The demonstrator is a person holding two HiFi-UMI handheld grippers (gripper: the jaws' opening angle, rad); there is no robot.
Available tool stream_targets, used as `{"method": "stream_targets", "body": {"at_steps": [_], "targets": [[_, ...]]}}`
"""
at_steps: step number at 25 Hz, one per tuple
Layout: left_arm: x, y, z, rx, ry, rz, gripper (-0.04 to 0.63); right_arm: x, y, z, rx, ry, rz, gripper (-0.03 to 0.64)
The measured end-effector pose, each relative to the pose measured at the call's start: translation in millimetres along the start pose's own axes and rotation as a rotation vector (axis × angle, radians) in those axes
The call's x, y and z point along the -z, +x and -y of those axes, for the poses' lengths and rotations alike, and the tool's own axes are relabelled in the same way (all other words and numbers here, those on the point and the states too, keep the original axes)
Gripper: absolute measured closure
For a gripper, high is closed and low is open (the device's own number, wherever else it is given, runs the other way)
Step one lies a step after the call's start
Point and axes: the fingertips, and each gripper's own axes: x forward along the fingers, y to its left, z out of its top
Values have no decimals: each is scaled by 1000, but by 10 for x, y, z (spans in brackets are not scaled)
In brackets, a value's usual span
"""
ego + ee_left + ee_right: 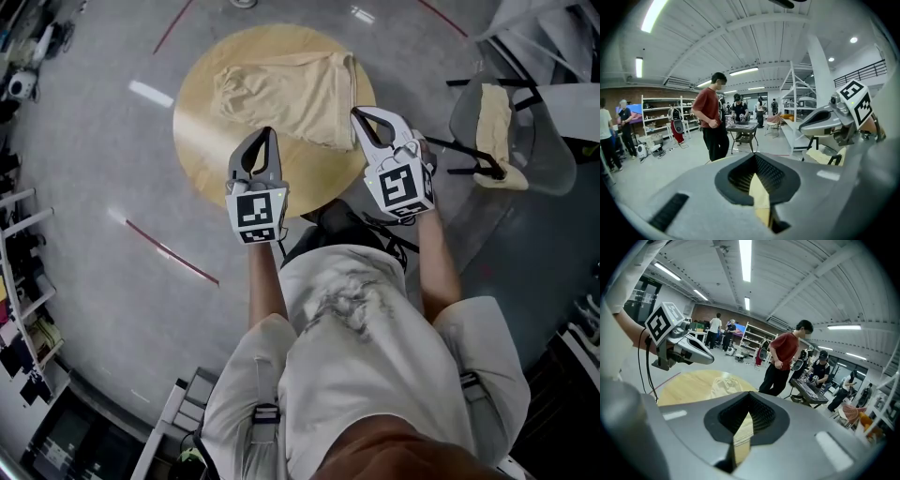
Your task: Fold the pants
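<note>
Now we hover the left gripper [269, 133] and right gripper [359, 114] over the table's [202, 155] near edge, jaws pressed together, empty. The pants [286, 94] lie bunched just ahead, long axis left to right, their right end nearest our right gripper.

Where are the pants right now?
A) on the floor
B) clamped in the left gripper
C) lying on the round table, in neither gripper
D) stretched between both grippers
C: the pants lie on the round table, while the left gripper and right gripper are both shut with no cloth in them.
</note>
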Motion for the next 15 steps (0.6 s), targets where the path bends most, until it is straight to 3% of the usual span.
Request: {"method": "stream_targets", "body": {"at_steps": [7, 15], "targets": [[-110, -305, 372, -32, -18, 47, 588, -55, -426, -94, -17, -47, 38, 607], [-179, -650, 841, -11, -27, 88, 588, -72, -984, -199, 12, -79, 42, 609]]}}
